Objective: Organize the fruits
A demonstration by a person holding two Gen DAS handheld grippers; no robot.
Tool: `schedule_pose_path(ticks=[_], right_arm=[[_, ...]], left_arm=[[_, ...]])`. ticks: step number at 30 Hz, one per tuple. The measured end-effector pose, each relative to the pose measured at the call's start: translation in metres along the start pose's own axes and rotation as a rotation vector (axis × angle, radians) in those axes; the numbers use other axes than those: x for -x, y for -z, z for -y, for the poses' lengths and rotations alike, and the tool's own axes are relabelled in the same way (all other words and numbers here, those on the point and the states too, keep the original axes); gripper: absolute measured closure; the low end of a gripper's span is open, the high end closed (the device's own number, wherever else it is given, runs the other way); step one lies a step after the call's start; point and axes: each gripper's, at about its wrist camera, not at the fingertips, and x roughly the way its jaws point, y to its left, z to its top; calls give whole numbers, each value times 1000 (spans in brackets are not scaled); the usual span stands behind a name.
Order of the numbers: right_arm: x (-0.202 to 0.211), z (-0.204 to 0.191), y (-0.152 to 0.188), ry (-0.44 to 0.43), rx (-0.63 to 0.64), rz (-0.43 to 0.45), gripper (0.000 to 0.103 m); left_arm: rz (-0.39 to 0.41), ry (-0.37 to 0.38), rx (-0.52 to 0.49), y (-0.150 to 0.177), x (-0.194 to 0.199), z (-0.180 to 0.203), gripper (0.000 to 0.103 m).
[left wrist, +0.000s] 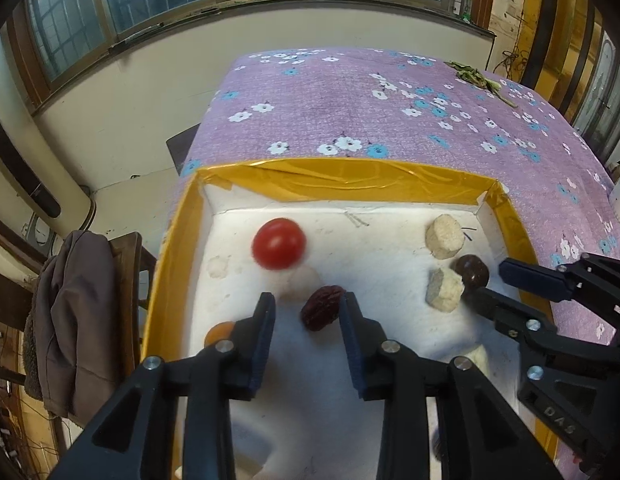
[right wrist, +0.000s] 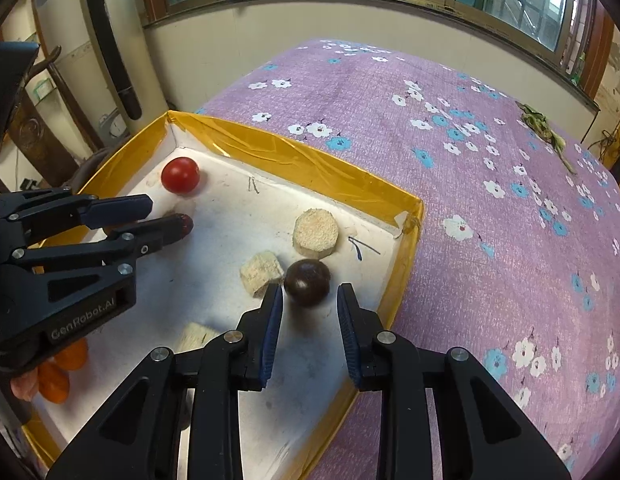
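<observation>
A white box with a gold rim [left wrist: 342, 180] [right wrist: 293, 156] lies on the table. A red tomato [left wrist: 278, 243] [right wrist: 180, 175] sits blurred near its far left corner. My left gripper [left wrist: 307, 304] [right wrist: 165, 214] is open, with a wrinkled red date [left wrist: 322, 308] on the box floor between its tips, next to the right finger. My right gripper [right wrist: 310, 294] [left wrist: 486, 283] is open too. A dark brown round fruit [right wrist: 307, 282] [left wrist: 472, 271] rests just beyond its tips, with gaps on both sides.
Beige cork-like chunks [right wrist: 316, 234] [right wrist: 261, 272] [left wrist: 445, 236] lie by the brown fruit, and orange fruits [right wrist: 61, 372] in the box's near left corner. A purple flowered cloth [right wrist: 490, 220] covers the table; green leaves [right wrist: 542, 126] lie far right. A chair with a jacket [left wrist: 69, 312] stands left.
</observation>
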Motion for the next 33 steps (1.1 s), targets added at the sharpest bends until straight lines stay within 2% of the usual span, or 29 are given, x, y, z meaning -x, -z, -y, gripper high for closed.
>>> schedule_pose_path(ticks=[2, 6, 10, 12, 18, 25, 26, 27, 29, 33], right_arm=[[6, -2, 3, -1, 0, 7, 73], [21, -5, 10, 20, 5, 23, 70], [37, -3, 19, 7, -21, 41, 68], [44, -1, 24, 15, -34, 47, 60], [67, 3, 39, -13, -64, 67, 58], [95, 0, 76, -31, -40, 67, 55], [100, 0, 84, -34, -34, 67, 46], [105, 0, 92, -28, -30, 72, 30], [116, 2, 107, -11, -25, 92, 17], [136, 8, 136, -4, -11, 129, 17]], left_arm=[[5, -1, 14, 3, 4, -4, 62], [26, -28, 27, 9, 12, -11, 41], [38, -39, 46, 14, 22, -15, 38], [41, -47, 67, 18, 28, -16, 32], [93, -99, 108, 40, 61, -9, 18], [124, -119, 179, 76, 97, 15, 12], [126, -123, 186, 82, 102, 20, 11], [128, -122, 192, 87, 107, 25, 10], [138, -116, 207, 99, 115, 34, 10], [138, -108, 252, 126, 129, 48, 10]])
